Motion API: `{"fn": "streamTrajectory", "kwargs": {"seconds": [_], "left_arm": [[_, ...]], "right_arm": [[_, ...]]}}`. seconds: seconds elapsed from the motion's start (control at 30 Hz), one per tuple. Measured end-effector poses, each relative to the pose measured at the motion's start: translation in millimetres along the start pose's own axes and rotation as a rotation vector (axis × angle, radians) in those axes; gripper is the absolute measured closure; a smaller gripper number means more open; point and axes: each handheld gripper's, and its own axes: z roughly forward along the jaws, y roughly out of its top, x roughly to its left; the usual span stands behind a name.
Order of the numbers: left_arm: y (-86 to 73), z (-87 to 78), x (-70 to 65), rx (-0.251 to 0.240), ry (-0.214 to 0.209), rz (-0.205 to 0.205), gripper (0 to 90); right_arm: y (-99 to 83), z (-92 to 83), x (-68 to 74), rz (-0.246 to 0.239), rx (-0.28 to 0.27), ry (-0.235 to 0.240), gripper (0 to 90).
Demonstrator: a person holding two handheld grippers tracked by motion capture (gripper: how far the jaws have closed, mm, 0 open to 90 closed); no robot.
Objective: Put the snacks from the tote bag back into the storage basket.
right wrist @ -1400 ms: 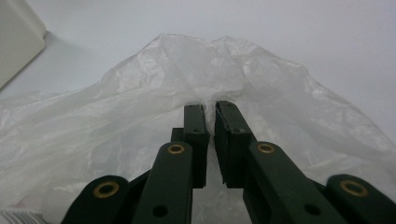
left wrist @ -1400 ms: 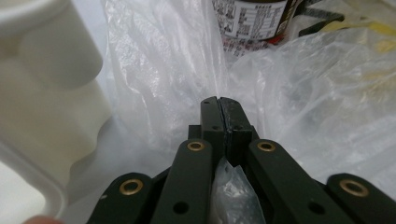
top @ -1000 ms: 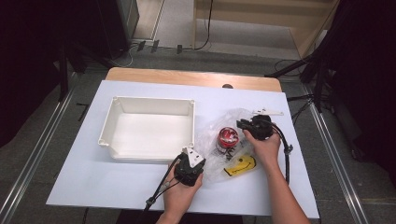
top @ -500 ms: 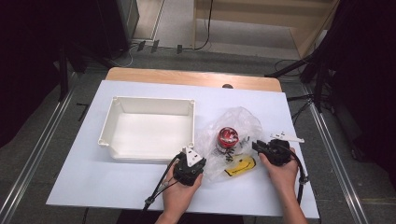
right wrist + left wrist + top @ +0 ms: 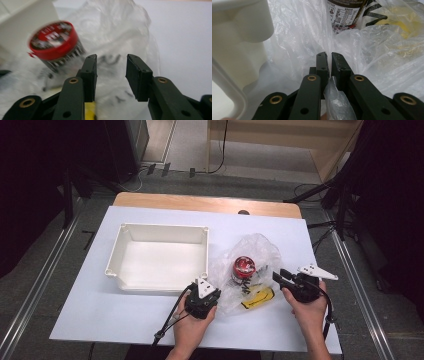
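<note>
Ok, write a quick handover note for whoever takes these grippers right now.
Left gripper: shut on the plastic bag, pinching its near edge beside the white tray.
Right gripper: open, jaws have just been opening, nothing between them; it sits at the bag's right side.
Things: the red-lidded can stands inside the bag, and a yellow packet lies in it near the front.
Done: bag edge gripped.
Left: probably getting the can and packet out; the tray holds nothing yet.
</note>
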Motion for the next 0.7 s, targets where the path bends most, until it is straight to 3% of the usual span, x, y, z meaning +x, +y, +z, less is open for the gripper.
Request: {"fn": "streamTrajectory", "kwargs": {"seconds": [0.2,0.33,0.37,0.47,0.53,0.7], "left_arm": [[-0.1,0.4,-1.0,-0.006,0.003,-0.002,84.4],[-0.2,0.2,-0.9,-0.005,0.002,0.0,84.4],[-0.2,0.2,-0.9,-0.006,0.003,0.0,84.4],[-0.2,0.2,-0.9,-0.006,0.003,0.0,84.3],[-0.2,0.3,-1.0,-0.006,0.004,0.0,84.4],[-0.2,0.2,-1.0,-0.005,0.005,0.001,84.4]], "right_arm": [[14.8,-6.0,22.5,-0.018,-0.059,0.05,55.7],[18.5,-2.2,31.5,-0.044,-0.068,0.069,48.9],[18.7,2.0,35.8,-0.055,-0.065,0.08,44.2],[17.9,7.6,38.9,-0.059,-0.052,0.091,41.6],[16.4,16.5,42.0,-0.04,-0.04,0.101,37.1],[14.0,28.4,47.9,-0.048,-0.015,0.095,24.2]]}}
